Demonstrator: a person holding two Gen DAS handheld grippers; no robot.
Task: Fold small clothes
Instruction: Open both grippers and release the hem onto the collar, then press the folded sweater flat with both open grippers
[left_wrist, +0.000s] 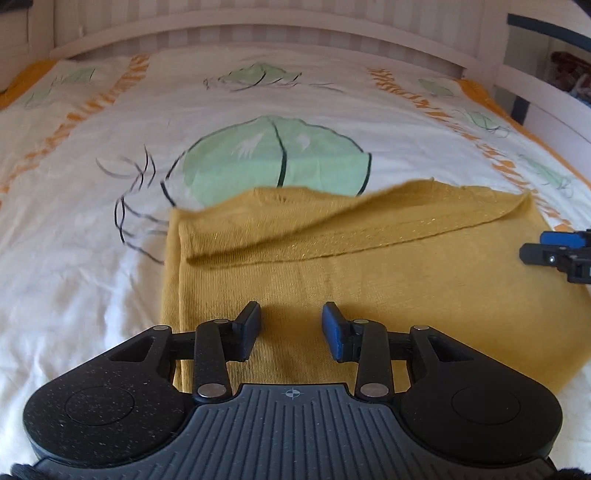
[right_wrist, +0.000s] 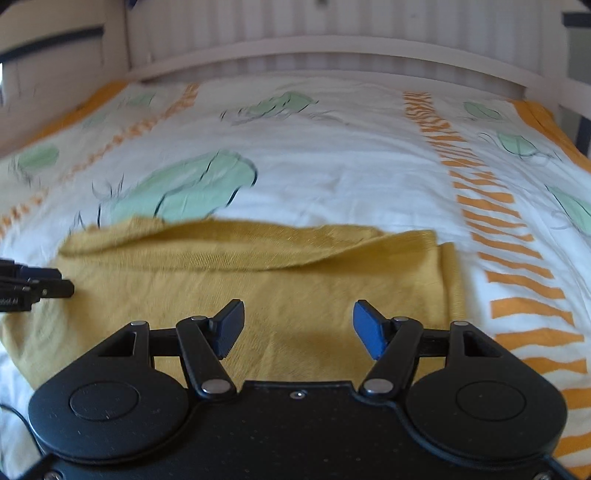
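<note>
A mustard-yellow knit garment (left_wrist: 351, 266) lies partly folded on the bed, its far edge turned over toward me in a loose flap. My left gripper (left_wrist: 291, 325) is open and empty, just above the garment's near left part. My right gripper (right_wrist: 298, 325) is open and empty above the garment (right_wrist: 258, 280) near its right side. The right gripper shows at the right edge of the left wrist view (left_wrist: 557, 254). The left gripper shows at the left edge of the right wrist view (right_wrist: 37, 288).
The bed cover (left_wrist: 92, 258) is white with green leaf prints and orange stripes. A white slatted headboard (left_wrist: 258, 33) runs along the far side. A white rail (left_wrist: 546, 99) stands at the right, with dark objects behind it.
</note>
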